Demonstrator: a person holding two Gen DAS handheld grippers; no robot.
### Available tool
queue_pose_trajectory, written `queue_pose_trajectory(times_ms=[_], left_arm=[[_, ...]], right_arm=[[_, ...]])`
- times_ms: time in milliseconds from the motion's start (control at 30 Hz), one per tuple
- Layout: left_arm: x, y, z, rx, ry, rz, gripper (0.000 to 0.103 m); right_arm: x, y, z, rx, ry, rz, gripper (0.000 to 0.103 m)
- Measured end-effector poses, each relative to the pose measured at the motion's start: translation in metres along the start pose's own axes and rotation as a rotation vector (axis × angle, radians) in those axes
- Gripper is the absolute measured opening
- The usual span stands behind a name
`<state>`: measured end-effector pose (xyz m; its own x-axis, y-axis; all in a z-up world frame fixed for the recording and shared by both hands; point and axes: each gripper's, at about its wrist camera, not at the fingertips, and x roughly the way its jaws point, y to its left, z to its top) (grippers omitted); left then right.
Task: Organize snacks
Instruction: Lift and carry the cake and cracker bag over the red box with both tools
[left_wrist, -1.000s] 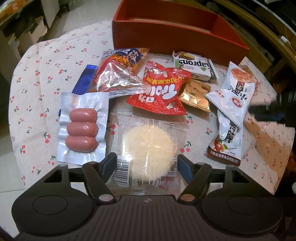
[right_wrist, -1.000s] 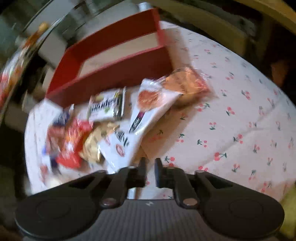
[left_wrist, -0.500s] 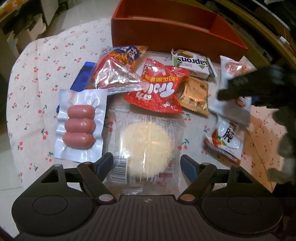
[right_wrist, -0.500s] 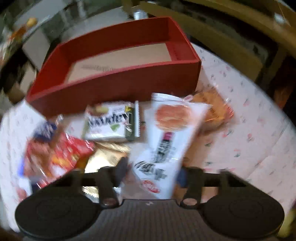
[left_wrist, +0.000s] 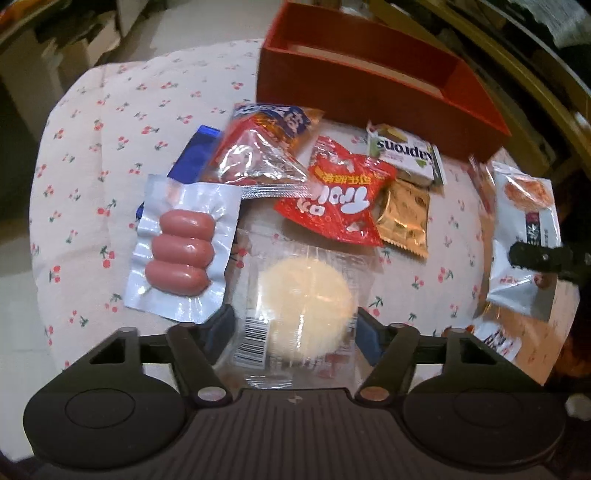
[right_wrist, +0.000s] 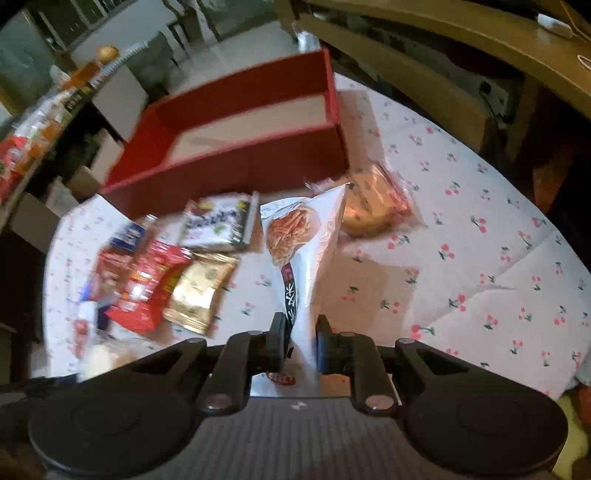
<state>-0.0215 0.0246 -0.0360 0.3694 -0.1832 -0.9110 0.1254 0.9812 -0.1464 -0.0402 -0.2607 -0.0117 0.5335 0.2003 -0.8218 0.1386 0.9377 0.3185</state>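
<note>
a red box (right_wrist: 236, 173) with a pale floor stands open at the far side of the surface. in front of it lie a green-and-white wafer pack (left_wrist: 404, 155), a gold sachet (left_wrist: 404, 218), a red crinkled bag (left_wrist: 341, 199), a clear-and-orange bag (left_wrist: 258, 155) over a blue packet (left_wrist: 190, 158), a vacuum pack of three sausages (left_wrist: 181, 251) and a clear-wrapped round cake (left_wrist: 304, 295). a white noodle-print bag (right_wrist: 301, 251) stands on edge, raised, beside a wrapped brown bun (right_wrist: 373, 206).

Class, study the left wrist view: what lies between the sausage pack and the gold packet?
In the left wrist view, the red snack bag lies between the sausage pack and the gold packet.
</note>
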Motion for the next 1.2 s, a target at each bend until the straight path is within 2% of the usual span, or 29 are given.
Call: queue_pose_trajectory(times_ms=[233,333,467,633,800,933,1200], left_arm=[[0.012,-0.017,0.002,0.024,0.011,0.107,0.071],[0.015,-0.021,0.01,0.022,0.037,0.125,0.066],[0.014,-0.026,0.009,0.08,0.06,0.143,0.064],[0.008,-0.025,0.006,0.076,0.083,0.074,0.064],[-0.01,-0.029,0.012,0.066,0.032,0.002,0.064],[-0.021,-0.033,0.026,0.065,-0.031,-0.01,0.064],[-0.014,-0.04,0.072,0.061,-0.104,0.002,0.064]], right_arm=[[-0.008,0.016,0.002,-0.039,0.0,0.097,0.018],[-0.014,0.025,0.002,-0.05,-0.011,0.127,0.018],[-0.01,0.03,0.003,-0.061,0.001,0.133,0.018],[0.0,0.037,0.004,-0.078,0.029,0.127,0.018],[0.001,0.039,0.006,-0.077,0.019,0.128,0.018],[0.001,0.04,0.016,-0.06,0.002,0.138,0.018],[0.008,0.058,0.042,-0.062,-0.035,0.159,0.018]])
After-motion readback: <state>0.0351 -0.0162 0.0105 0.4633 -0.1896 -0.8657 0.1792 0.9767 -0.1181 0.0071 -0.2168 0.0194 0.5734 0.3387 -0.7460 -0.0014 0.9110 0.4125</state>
